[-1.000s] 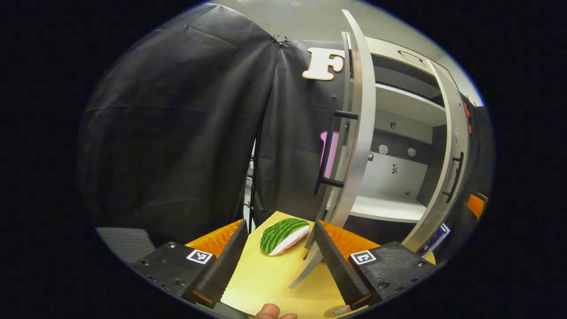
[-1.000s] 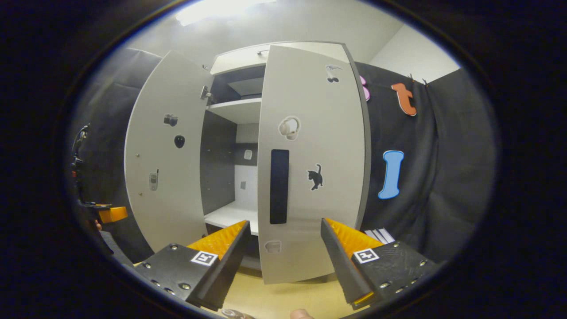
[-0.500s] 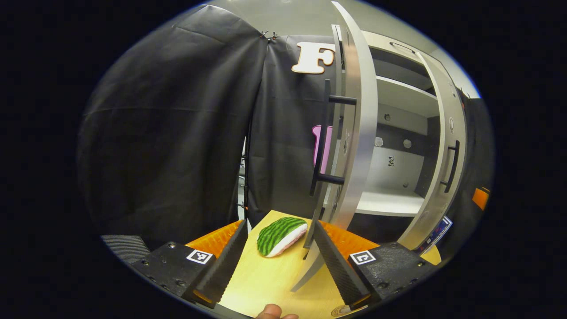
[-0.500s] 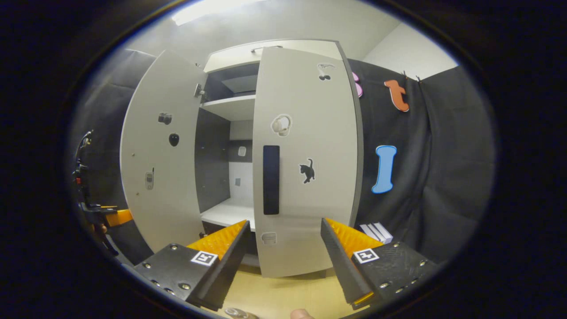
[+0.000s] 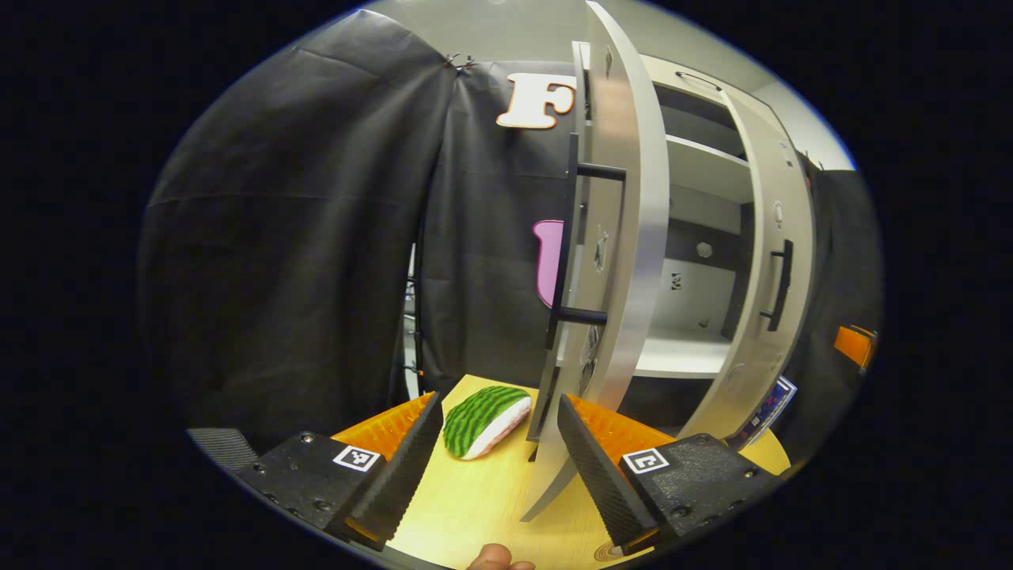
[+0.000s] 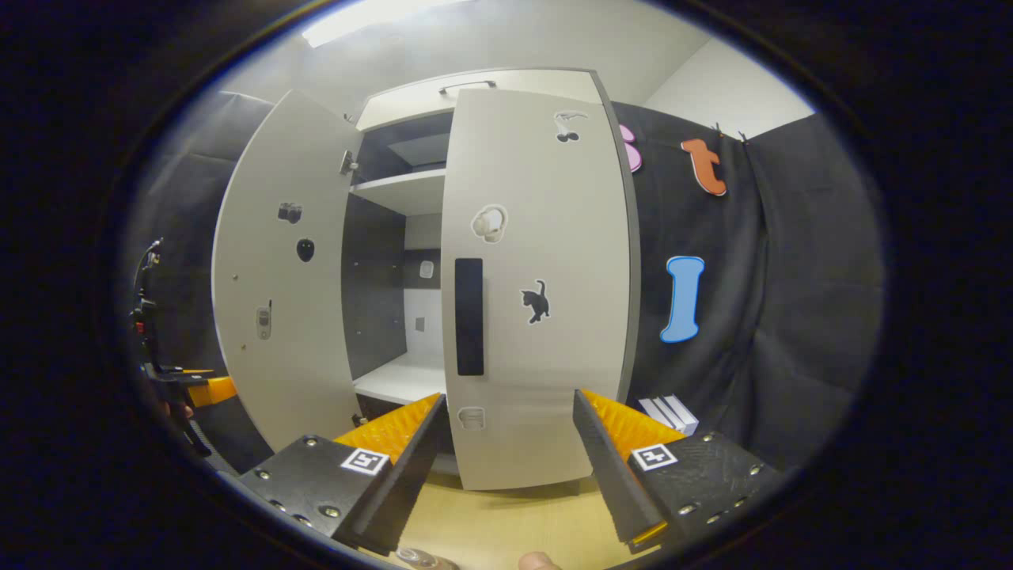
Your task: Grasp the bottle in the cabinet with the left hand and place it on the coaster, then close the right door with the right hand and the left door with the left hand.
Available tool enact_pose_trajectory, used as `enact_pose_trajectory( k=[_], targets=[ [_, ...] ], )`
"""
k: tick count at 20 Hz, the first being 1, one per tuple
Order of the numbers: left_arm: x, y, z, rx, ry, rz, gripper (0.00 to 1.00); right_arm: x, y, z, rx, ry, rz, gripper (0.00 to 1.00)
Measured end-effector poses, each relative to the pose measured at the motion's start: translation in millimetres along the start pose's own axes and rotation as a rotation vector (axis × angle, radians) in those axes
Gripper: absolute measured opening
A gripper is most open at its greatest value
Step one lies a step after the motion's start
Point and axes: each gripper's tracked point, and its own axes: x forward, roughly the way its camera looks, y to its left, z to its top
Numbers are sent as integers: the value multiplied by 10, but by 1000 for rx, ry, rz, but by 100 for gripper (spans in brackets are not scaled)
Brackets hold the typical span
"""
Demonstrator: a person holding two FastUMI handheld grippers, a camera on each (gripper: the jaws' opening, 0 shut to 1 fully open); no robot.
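The pale cabinet stands open on a wooden table. In the left gripper view its left door is edge-on just ahead, black bar handle facing me, and my left gripper is open and empty below it. A coaster's rim peeks out at the bottom edge. In the right gripper view the right door, with its black handle, is nearly flush, and my right gripper is open a short way before it. The left door stands wide. A glossy round top shows at the bottom edge.
A toy watermelon slice lies on the table left of the left door's foot. White boxes sit right of the cabinet. The lower shelf is bare. A thumb tip shows at the bottom.
The right door has swung further toward shut, narrowing the gap into the cabinet. The left gripper has drifted closer to the left door's edge. Both grippers stay open.
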Motion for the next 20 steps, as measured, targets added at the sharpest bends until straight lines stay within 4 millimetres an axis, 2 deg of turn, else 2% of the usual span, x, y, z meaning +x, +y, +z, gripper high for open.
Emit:
enact_pose_trajectory(
  k=[1,4,5,6,7,8,9,10,11,13,14,15,16,19,20],
  targets=[
    [5,-78,-17,1,3,-29,95,-4,-1,-21,1,5,2,96],
    [12,-367,-34,4,7,-108,96,-23,-7,-42,-2,15,0,96],
    [34,-457,-49,9,7,-133,96,-44,-16,-40,1,11,-4,93],
    [50,-576,-56,13,9,-157,91,-52,-34,-20,5,8,-8,96],
    [66,-695,-77,14,14,-178,95,-60,-52,-18,8,7,-11,96],
    [80,-811,-107,14,20,-194,95,-75,-73,-17,7,6,-15,96],
    [96,-902,-107,20,22,-208,91,-122,-96,-27,4,6,-21,96],
    [118,-997,-101,30,23,-222,95,-157,-126,-24,1,6,-27,96],
    [138,-1086,-92,40,25,-237,96,-181,-147,-30,1,4,-34,99],
    [153,-1265,-100,50,28,-285,95,-230,-214,-34,9,2,-51,96],
    [162,-1373,-126,39,30,-316,91,-259,-252,-53,13,7,-58,96],
    [148,-1497,-137,26,33,-350,95,-291,-282,-74,17,11,-65,96],
    [131,-1594,-148,24,40,-366,96,-306,-315,-82,20,15,-72,96],
    [118,-1754,-163,54,46,-377,92,-375,-442,-82,30,11,-99,96],
    [113,-1790,-158,65,43,-378,96,-387,-489,-78,33,9,-108,96]
  ],
)
